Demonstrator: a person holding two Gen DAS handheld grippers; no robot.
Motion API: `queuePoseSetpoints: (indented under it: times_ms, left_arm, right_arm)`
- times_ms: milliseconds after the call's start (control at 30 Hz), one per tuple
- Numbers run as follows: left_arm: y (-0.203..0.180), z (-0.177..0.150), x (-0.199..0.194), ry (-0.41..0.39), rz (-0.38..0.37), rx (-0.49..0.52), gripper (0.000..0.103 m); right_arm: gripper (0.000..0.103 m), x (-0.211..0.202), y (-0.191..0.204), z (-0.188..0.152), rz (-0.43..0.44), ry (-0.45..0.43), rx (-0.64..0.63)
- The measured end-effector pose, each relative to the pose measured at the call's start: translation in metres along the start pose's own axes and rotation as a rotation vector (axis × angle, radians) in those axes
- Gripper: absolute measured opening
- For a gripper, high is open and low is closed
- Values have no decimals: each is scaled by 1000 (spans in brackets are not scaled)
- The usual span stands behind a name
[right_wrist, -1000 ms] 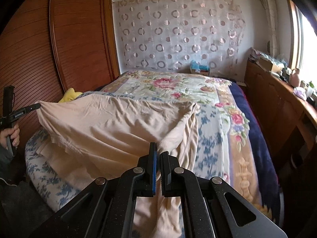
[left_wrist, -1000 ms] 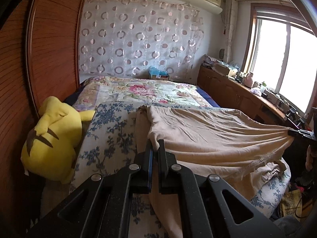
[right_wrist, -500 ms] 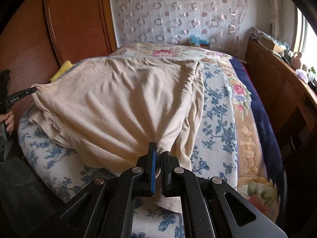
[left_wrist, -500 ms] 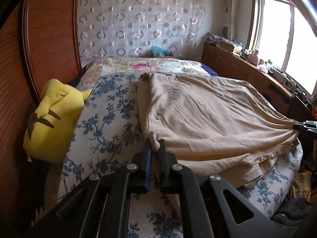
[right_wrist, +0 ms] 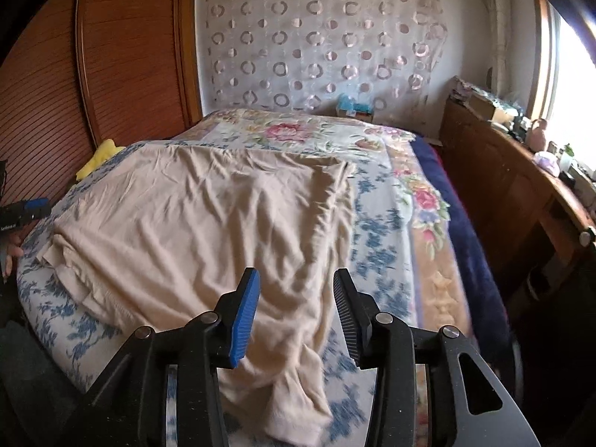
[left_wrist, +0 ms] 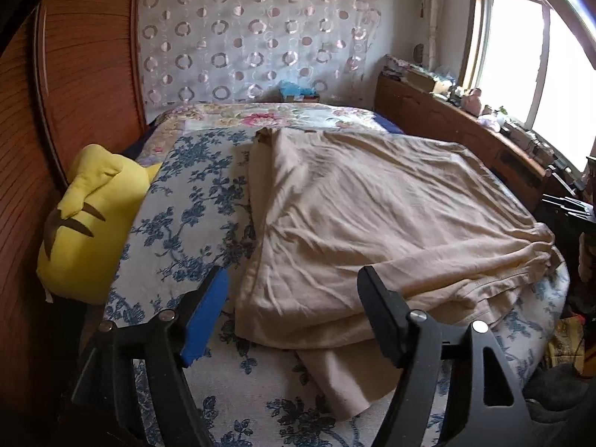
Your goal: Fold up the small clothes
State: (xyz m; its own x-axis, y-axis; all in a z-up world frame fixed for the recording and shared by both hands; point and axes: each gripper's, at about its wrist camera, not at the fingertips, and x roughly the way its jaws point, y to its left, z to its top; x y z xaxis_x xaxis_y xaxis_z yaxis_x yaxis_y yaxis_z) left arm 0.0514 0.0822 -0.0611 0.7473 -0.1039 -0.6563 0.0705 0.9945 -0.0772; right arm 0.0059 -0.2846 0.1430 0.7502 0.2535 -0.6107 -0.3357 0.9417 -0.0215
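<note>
Yellow plush toy [left_wrist: 93, 219] beside beige garment [left_wrist: 372, 223], wooden cabinet [right_wrist: 503, 186] right

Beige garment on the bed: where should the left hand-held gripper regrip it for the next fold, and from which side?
Judging by how it lies, take the near left corner of the beige garment, where the folded layers stack into a thick edge raised off the floral bedspread. Bring the left hand-held gripper, jaws open with nothing pinched, in low from the near bed edge, one finger sliding under the stack. The flat middle offers no lip.

right gripper [right_wrist: 296, 290] jaws just opened, beige garment [right_wrist: 208, 223] lying loose below.
</note>
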Motion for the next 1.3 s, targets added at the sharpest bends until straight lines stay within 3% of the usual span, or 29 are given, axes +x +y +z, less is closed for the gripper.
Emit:
queuePoseSetpoints:
  times_ms: [200, 533, 833, 1133, 1167, 1300]
  left_arm:
    - [3, -6, 5, 18, 19, -10, 73]
    - [-3, -13, 11, 42, 14, -3, 73]
    - [-5, -15, 14, 75, 11, -6, 73]
    - [-7, -41, 5, 105, -2, 7, 72]
    - [-7, -42, 3, 102, 0, 9, 69]
    - [-11, -42, 1, 100, -2, 15, 42]
  right_arm:
    - [43, 39, -2, -5, 33, 34, 7]
    - [43, 60, -19, -11, 48, 117, 18]
    - [48, 63, -7, -13, 22, 114, -39]
    - [50, 65, -6, -16, 36, 107, -27]
    - [50, 65, -6, -16, 37, 107, -27]
    - [50, 65, -6, -16, 40, 107, -24]
